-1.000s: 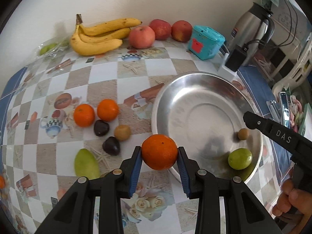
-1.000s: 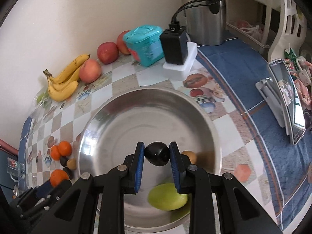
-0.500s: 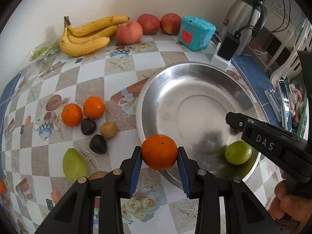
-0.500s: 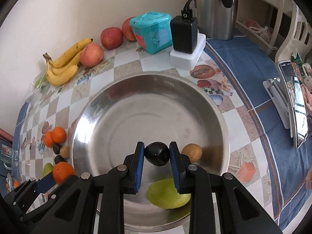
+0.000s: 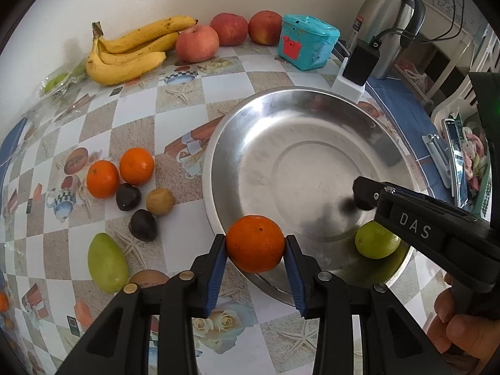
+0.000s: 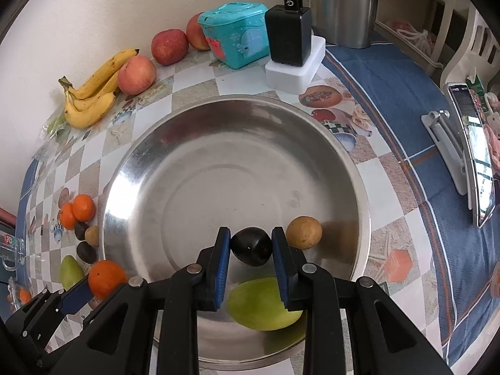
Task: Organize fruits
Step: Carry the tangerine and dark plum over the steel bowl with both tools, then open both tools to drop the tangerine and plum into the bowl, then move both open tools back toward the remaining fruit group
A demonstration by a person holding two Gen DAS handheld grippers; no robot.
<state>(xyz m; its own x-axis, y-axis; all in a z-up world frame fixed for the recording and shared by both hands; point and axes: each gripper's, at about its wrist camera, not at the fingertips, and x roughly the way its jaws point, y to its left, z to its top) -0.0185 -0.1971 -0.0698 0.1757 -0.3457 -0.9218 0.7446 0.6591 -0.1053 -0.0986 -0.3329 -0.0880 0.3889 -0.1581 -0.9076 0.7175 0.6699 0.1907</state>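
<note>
1. A teal plastic box [image 6: 236, 34] stands by the wall.
2. A black charger [image 6: 289, 34] sits on a white block [image 6: 295, 68].
3. Behind them stands a steel kettle [image 5: 386, 22].
4. A phone [image 6: 475, 153] leans in a stand [image 6: 443, 143] on the blue cloth [image 6: 390, 93].

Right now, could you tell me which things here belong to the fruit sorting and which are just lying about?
Belongs to the job:
- steel bowl
- orange in left gripper
- dark plum between the just-opening jaws of right gripper
- bananas
- apples

Lying about:
- teal box
- kettle
- phone
</note>
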